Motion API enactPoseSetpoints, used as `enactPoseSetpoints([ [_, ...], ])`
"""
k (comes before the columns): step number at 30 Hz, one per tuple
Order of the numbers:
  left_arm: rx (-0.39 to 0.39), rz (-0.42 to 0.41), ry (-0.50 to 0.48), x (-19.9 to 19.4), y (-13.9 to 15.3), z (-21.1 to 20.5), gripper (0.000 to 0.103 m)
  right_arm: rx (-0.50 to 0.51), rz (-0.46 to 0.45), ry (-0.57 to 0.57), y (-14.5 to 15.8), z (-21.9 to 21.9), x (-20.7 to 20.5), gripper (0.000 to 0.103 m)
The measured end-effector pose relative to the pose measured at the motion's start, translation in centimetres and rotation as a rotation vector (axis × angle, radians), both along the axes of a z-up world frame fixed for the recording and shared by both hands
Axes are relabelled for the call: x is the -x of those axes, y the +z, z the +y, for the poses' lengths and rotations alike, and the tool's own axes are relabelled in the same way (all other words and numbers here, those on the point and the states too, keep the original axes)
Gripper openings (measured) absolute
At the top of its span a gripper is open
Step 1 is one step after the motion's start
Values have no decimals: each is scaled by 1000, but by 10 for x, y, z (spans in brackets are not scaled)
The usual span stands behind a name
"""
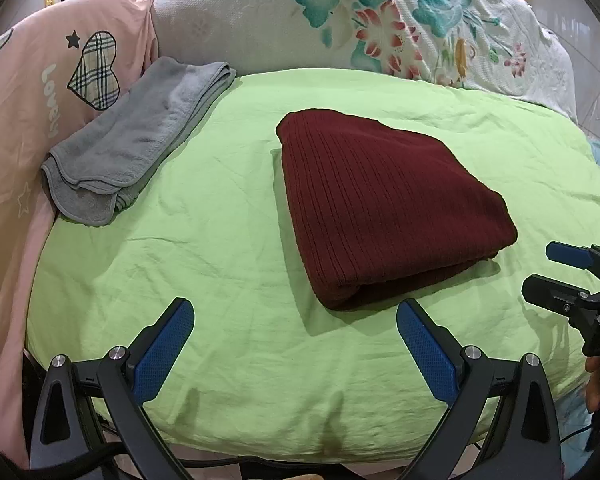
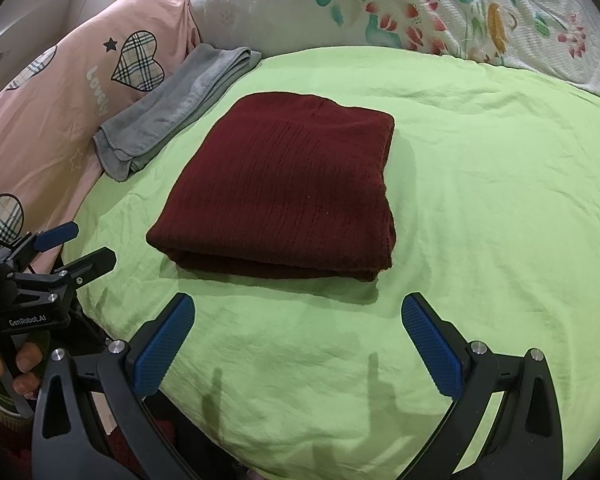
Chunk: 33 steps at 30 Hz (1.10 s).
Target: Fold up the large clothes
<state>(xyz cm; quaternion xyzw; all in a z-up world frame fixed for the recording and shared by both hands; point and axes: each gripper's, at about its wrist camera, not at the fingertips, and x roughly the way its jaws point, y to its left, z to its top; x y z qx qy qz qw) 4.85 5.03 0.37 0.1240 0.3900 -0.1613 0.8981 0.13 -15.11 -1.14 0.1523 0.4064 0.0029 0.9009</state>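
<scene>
Ribbed knit in dark red, the folded garment (image 1: 384,208) lies as a thick, squarish bundle in the middle of the green sheet (image 1: 220,248) on the bed, well apart from the grey towel (image 1: 136,140) at the pink duvet's edge. It looks soft, floppy and fairly heavy, so layers may slide if lifted by one corner; pinching the rounded fold on its near edge, through all layers, seems safest. Left gripper (image 1: 296,344) and right gripper (image 2: 298,344) both hover short of it, jaws wide and empty.
</scene>
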Motion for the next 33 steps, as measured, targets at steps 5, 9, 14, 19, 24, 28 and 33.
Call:
enactPoseSetpoints([
  [5, -5, 1, -7, -1, -1, -2, 102, 1, -1, 2, 0, 0, 0, 103],
  [9, 1, 2, -10, 0, 0, -1, 102, 0, -2, 3, 0, -1, 0, 103],
  [14, 7, 7, -18, 0, 0, -1, 102, 0, 0, 1, 0, 0, 0, 103],
  [19, 8, 12, -24, -1, -2, -2, 102, -2, 3, -3, -1, 2, 0, 103],
  [24, 12, 14, -27, -3, -1, -1, 102, -2, 1, -3, -1, 2, -1, 103],
  [28, 14, 16, -29, -3, -1, -1, 102, -2, 1, -3, -1, 2, 0, 103],
  [33, 14, 17, -29, -3, -1, -1, 102, -3, -1, -2, 0, 3, 0, 103],
])
